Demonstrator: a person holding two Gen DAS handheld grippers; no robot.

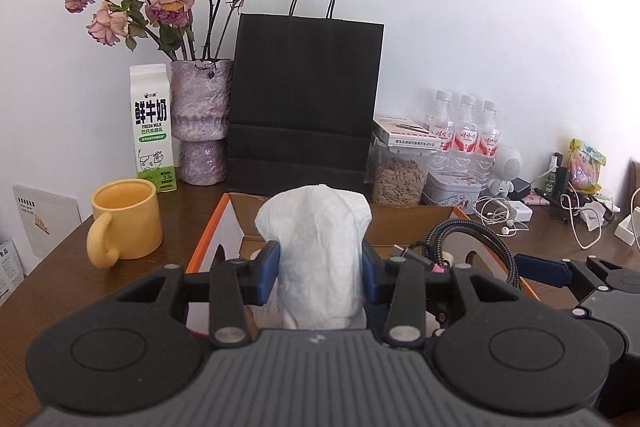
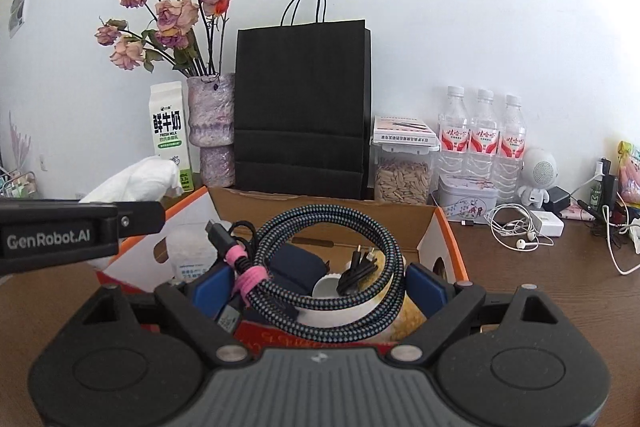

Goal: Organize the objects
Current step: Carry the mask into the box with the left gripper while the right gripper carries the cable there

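Tissue (image 1: 320, 251) is squeezed in the left hand-held gripper (image 1: 320, 267) above the near box (image 1: 208, 239); it may tear. The right hand-held gripper (image 2: 320, 291) clamps the cable (image 2: 320, 267), whose loops may snag the box.

White tissue (image 1: 322, 251), yellow mug (image 1: 126, 219)

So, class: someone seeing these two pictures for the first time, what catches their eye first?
The white tissue clamped in the left gripper, held above the orange-edged cardboard box. Next, the coiled braided cable between the right gripper's fingers over that box, and the tall black paper bag against the wall behind.
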